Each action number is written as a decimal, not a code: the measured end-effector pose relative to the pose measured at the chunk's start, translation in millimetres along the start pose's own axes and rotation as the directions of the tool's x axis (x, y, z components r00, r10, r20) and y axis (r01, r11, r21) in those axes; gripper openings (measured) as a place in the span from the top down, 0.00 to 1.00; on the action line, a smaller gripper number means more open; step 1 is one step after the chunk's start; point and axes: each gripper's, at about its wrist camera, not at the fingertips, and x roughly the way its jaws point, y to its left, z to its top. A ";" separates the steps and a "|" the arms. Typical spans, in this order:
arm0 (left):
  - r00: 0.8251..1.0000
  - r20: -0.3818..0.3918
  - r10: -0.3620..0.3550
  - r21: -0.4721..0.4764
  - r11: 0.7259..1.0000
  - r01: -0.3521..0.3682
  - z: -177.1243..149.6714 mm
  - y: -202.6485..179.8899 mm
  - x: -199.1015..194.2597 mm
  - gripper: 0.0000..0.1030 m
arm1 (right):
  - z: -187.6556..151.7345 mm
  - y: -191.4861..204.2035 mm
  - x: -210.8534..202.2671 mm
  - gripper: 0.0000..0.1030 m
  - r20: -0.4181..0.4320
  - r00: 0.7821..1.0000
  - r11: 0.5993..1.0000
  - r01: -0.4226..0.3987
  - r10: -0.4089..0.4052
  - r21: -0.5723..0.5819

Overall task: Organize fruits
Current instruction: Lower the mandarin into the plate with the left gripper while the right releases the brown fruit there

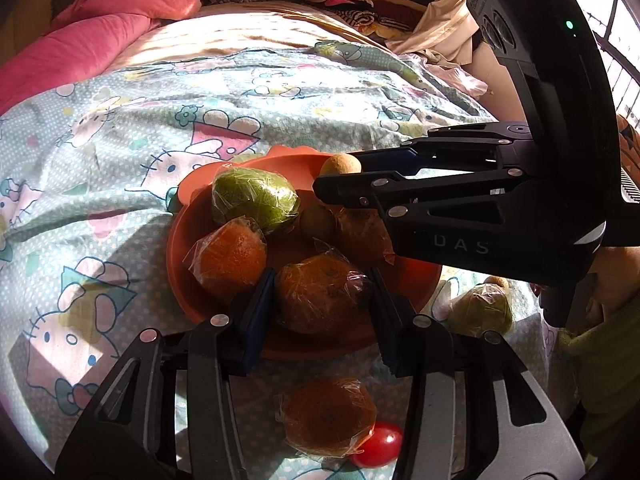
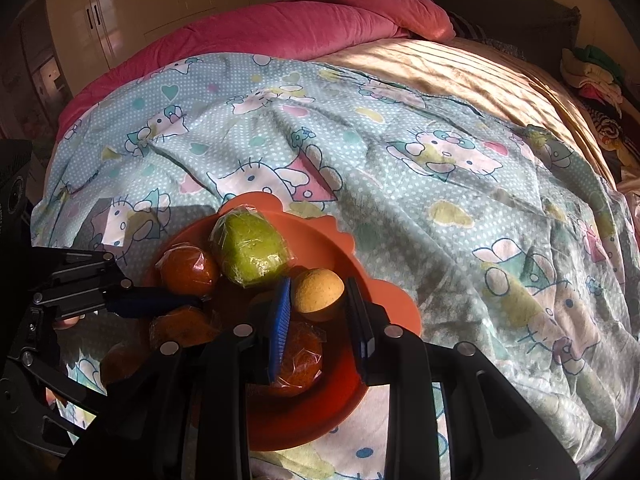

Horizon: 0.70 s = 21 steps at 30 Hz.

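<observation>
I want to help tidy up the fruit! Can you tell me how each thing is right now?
Left gripper: shut on a wrapped orange over the bowl.
Right gripper: shut on a small tan fruit above the bowl.
Orange bowl: on the bed, holding fruit.
Wrapped green fruit: in the bowl.
Wrapped orange near the green one: in the bowl.
Another wrapped orange: outside the bowl, on the blanket.
Small red fruit: outside, beside it.

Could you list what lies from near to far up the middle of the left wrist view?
Red tomato → wrapped orange on the sheet → wrapped orange between the left gripper fingers → green wrapped fruit → cartoon bedsheet → pink blanket.
</observation>
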 end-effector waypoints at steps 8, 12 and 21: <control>1.000 0.002 0.003 0.003 1.000 -0.003 0.6 -0.2 -0.9 0.64 | 1.3 0.6 -1.7 0.75 0.008 1.000 1.000 -0.002 0.002 0.000; 1.000 0.004 0.000 -0.001 1.000 0.000 0.5 0.1 -1.0 0.63 | 0.5 -1.6 -6.9 0.74 0.021 1.000 1.000 0.000 0.000 0.009; 1.000 0.007 -0.007 -0.001 1.000 0.007 -0.3 -1.5 -4.3 0.58 | -2.3 -3.0 -20.2 0.68 0.047 0.999 1.000 0.009 -0.009 0.018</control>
